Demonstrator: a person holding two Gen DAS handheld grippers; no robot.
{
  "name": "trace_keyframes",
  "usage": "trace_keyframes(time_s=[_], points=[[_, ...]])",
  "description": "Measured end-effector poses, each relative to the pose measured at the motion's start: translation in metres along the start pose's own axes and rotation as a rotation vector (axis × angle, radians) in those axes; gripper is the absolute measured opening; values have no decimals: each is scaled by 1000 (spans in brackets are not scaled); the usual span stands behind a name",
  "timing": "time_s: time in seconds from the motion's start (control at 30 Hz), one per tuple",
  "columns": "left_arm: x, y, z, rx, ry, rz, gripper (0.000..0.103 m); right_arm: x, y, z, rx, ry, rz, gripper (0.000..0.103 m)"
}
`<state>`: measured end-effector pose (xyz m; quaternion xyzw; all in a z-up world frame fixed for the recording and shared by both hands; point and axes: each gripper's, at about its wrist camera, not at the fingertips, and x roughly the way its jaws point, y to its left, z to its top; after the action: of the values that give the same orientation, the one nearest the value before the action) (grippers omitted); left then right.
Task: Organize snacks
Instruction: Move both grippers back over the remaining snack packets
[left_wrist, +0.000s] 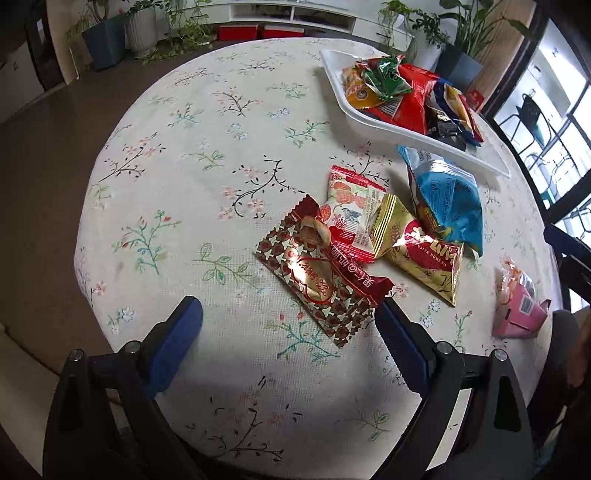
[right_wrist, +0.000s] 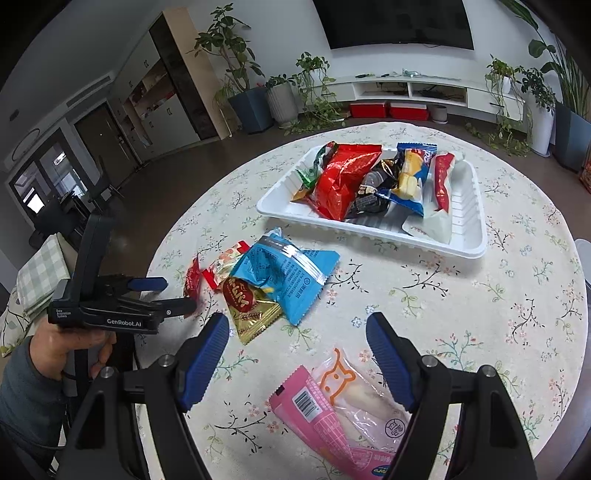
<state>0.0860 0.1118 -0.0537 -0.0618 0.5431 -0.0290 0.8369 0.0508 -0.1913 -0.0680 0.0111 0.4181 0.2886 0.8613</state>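
Note:
A white tray (right_wrist: 373, 230) holding several snack packets stands at the far side of the round table; it also shows in the left wrist view (left_wrist: 373, 122). Loose packets lie in a pile: a red-and-gold one (left_wrist: 321, 280), a white-and-red one (left_wrist: 351, 210), a gold one (left_wrist: 417, 247) and a blue one (left_wrist: 450, 199). My left gripper (left_wrist: 290, 314) is open and empty, just short of the red-and-gold packet. My right gripper (right_wrist: 295, 332) is open above a pink-and-clear packet (right_wrist: 340, 402), which lies between its fingers. The blue packet (right_wrist: 284, 273) and gold packet (right_wrist: 251, 306) lie beyond.
The table carries a floral cloth (left_wrist: 207, 177). The left gripper and the hand on it (right_wrist: 107, 306) show at the left of the right wrist view. Potted plants (right_wrist: 251, 99) and a low white cabinet (right_wrist: 413, 92) stand beyond the table. The pink packet (left_wrist: 517, 306) lies at the table's right edge.

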Motion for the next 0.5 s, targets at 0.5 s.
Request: trace_keyframes(time_s=[0.5], points=[[8,-14,13,-70,-48,32,92,7,3,-1,7,5,21,79]])
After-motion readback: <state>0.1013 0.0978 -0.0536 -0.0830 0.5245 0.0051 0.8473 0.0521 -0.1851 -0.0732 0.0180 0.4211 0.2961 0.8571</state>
